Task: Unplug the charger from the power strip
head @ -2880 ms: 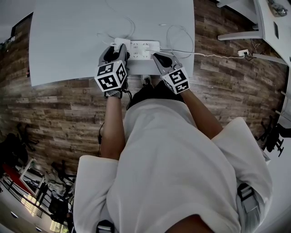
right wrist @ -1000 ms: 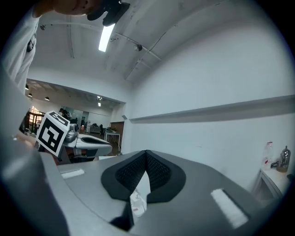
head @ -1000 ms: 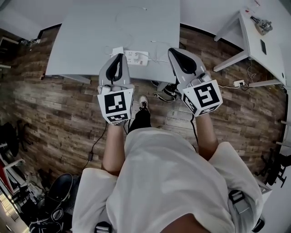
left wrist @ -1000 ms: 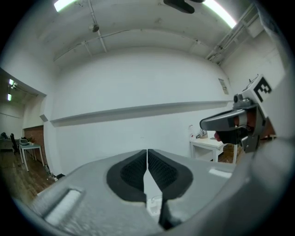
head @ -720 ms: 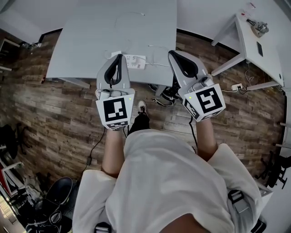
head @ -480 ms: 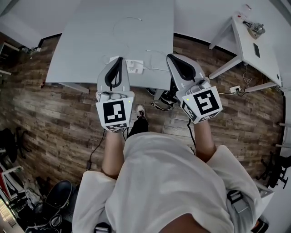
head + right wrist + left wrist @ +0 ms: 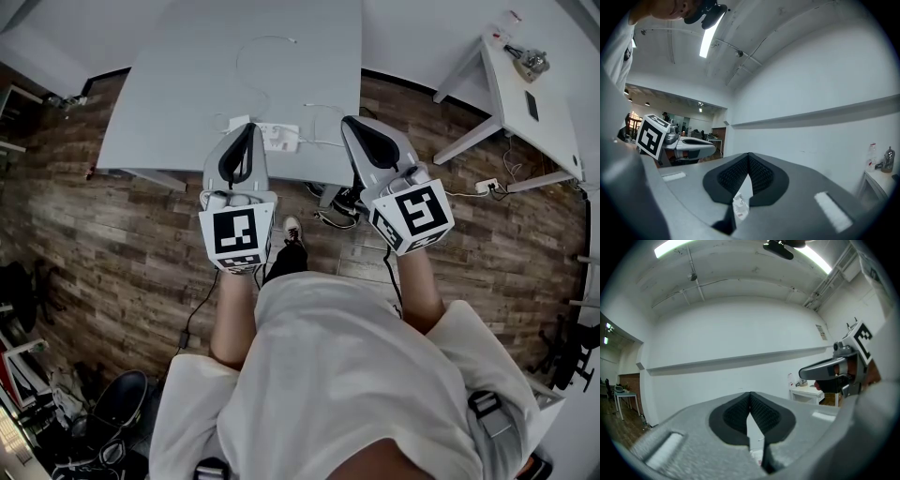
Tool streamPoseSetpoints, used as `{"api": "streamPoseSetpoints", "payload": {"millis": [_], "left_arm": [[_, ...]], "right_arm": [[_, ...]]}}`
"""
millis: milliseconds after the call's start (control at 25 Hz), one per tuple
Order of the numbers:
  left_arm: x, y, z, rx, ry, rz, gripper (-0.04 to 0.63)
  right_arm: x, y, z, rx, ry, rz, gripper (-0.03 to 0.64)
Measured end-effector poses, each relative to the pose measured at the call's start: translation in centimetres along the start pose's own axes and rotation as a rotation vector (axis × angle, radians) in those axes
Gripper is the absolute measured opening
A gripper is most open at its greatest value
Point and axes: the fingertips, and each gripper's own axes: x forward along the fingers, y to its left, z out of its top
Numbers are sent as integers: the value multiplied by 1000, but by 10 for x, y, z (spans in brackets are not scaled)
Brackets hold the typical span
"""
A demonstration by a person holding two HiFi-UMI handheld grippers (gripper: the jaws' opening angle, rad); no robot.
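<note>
Left gripper (image 7: 750, 393), right gripper (image 7: 749, 154): jaws closed, empty.
Risk: cable (image 7: 323, 143) snag dragging power strip (image 7: 279, 137) off surface's (image 7: 187, 84) 6 o'clock edge.

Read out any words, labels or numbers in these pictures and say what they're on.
No text can be read.
On the left gripper and right gripper, black-and-white square marker cubes: patterns, no letters.
On the white wall, a small notice: too small to read.
Below the right gripper's jaws, a white patch with reddish print: blurred.
</note>
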Motion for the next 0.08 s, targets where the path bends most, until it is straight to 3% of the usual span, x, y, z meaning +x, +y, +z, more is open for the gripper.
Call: {"api": "streamPoseSetpoints", "payload": {"millis": [80], "left_arm": [[0, -1, -1, -6, 3, -6, 5]], "right_arm": [[0, 0, 0, 9, 0, -1, 1]]}}
